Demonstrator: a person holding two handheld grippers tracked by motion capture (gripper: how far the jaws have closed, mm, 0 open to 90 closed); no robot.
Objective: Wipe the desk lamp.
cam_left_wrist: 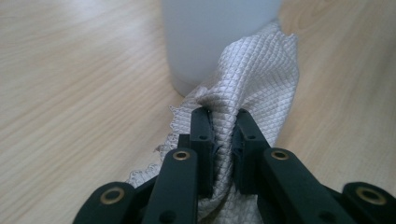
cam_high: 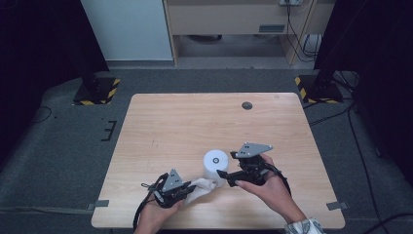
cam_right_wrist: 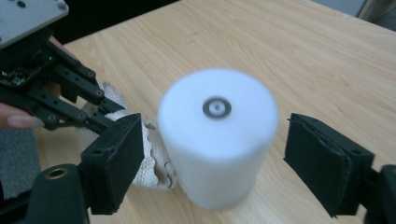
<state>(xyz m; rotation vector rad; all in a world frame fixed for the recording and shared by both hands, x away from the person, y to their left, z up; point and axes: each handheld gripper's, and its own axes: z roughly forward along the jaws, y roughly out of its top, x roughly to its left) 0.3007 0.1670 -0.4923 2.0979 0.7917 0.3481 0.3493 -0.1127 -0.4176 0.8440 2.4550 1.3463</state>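
The left gripper is clamped on the white cloth; the right gripper stands open around the white cylinder (near the table's front edge), untouched; wiping seems left.

The table is light wood with a visible grain and rounded corners. A small dark round hole sits near its far edge, right of the middle. Grey tape tabs mark the near corners, one at the left and another at the right. Grey carpet lies all around the table. Two stand bases edged in yellow and black stripes rest on the carpet beyond the far corners, one left and one right. Black cables run along the floor at the right. At the back stand a pale panel and a wooden cabinet, with cables hanging by its right side.
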